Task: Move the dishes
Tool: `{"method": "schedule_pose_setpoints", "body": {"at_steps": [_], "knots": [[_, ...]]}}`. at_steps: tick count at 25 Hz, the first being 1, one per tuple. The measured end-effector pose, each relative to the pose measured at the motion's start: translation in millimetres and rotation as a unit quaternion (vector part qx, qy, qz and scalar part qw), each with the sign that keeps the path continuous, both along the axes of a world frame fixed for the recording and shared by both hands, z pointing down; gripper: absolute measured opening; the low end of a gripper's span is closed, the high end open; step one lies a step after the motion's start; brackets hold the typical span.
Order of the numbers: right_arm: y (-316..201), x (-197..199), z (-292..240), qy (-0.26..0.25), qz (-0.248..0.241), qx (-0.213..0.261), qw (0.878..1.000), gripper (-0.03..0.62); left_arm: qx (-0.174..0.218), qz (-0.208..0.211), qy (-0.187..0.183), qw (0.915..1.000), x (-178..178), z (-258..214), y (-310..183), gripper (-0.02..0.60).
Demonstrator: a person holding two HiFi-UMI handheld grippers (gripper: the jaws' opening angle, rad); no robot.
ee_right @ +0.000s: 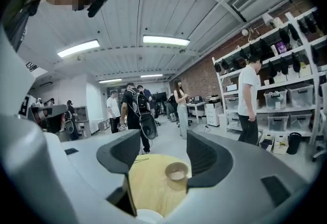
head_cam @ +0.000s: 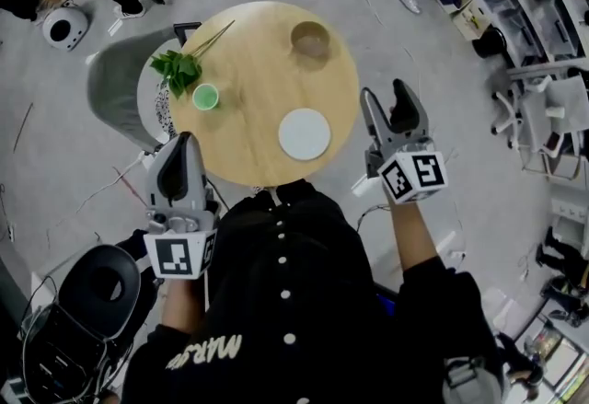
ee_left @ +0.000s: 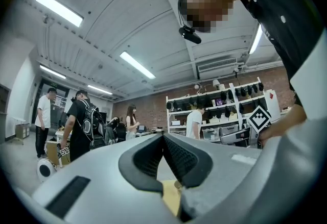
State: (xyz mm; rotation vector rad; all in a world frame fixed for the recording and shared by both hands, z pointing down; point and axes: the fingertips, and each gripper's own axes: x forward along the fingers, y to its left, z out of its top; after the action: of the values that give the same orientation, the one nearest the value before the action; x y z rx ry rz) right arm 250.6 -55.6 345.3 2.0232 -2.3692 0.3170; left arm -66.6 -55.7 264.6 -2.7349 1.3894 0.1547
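A: Dishes, status?
B: White plate [head_cam: 305,134] and wooden bowl [head_cam: 310,40] lay on the desk [head_cam: 258,71]. Your right claw [head_cam: 386,95] stood spread, empty; left claw [head_cam: 183,139] pressed together. Likely approach stage; next, straddle the plate's rim.

Round light-wood table [head_cam: 250,131] centre left bare. Near edge occupied by flat white plate [head_cam: 305,133], far edge by tan wooden bowl [head_cam: 310,40], left by small green cup [head_cam: 205,97], leafy green sprig [head_cam: 179,69].
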Motion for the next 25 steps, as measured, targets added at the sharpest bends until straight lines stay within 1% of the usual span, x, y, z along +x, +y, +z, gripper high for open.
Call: {"method": "schedule_pose_setpoints", "body": {"at_steps": [2, 5, 7, 11, 16, 21, 25], "knots": [[-16, 5, 20, -0.003, -0.011, -0.021, 1.0, 0.269, -0.001, 0.001, -0.011, 0.9999, 6, 4, -1, 0.003], [-40, 12, 49, -0.006, -0.022, -0.057, 0.998, 0.268, 0.001, 0.008, -0.041, 0.9991, 14, 14, -2, 0.003], [-56, 17, 69, -0.008, -0.026, -0.079, 0.997, 0.265, -0.001, 0.011, -0.051, 0.9987, 21, 18, -4, 0.003], [-86, 25, 109, -0.026, -0.03, -0.115, 0.993, 0.241, -0.016, 0.017, -0.052, 0.9984, 37, 26, -9, 0.003], [-120, 35, 156, -0.046, -0.025, -0.163, 0.985, 0.241, -0.02, 0.035, -0.061, 0.9973, 61, 31, -14, 0.003], [-151, 45, 205, -0.064, -0.018, -0.213, 0.975, 0.239, -0.037, 0.037, -0.063, 0.9966, 72, 43, -24, 0.003], [-175, 49, 236, -0.071, -0.012, -0.244, 0.967, 0.241, -0.049, 0.03, -0.066, 0.9962, 75, 50, -30, 0.003]]}}
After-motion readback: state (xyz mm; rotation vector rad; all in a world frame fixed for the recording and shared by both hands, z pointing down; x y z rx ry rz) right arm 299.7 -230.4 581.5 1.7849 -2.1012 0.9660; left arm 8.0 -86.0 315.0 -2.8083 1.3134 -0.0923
